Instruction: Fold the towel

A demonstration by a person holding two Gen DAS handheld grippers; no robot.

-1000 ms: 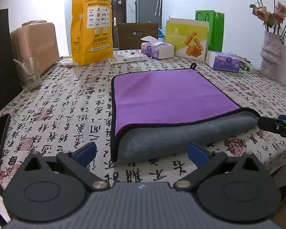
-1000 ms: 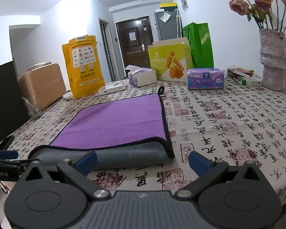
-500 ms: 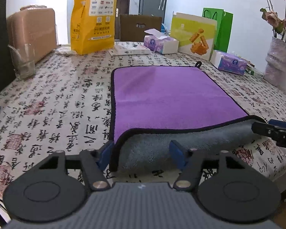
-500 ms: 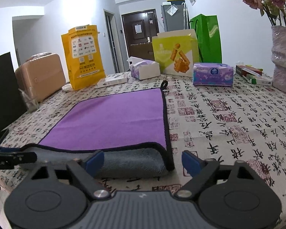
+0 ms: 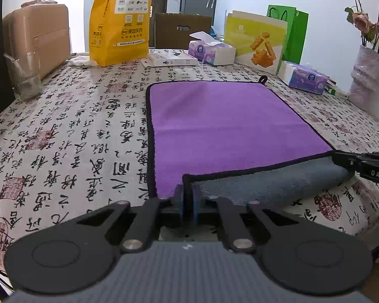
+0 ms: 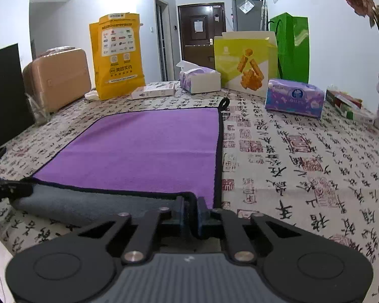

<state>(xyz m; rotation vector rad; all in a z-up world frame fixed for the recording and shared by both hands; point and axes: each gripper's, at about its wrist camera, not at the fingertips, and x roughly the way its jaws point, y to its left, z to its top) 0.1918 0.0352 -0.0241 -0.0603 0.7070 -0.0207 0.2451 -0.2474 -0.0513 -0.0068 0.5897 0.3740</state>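
Observation:
A purple towel [image 5: 222, 123] with a black hem and grey underside lies flat on the table, its near edge turned over to show a grey band [image 5: 265, 184]. It also shows in the right wrist view [image 6: 144, 149]. My left gripper [image 5: 188, 199] is shut on the near left corner of the turned edge. My right gripper [image 6: 190, 212] is shut on the near right corner. The right gripper also shows at the right edge of the left wrist view [image 5: 361, 164]. The left gripper shows at the left edge of the right wrist view [image 6: 5, 189].
A calligraphy-print tablecloth [image 5: 75, 139] covers the table. At the back stand a yellow bag [image 5: 120, 20], tissue boxes [image 5: 212, 50] [image 6: 294, 98], a yellow-green box [image 5: 255, 43], a green bag [image 6: 290, 50] and a vase [image 5: 363, 75]. A glass [image 5: 24, 75] and tan case [image 5: 38, 35] stand left.
Both grippers moved forward to the towel's near folded edge and went from open to shut on its two corners.

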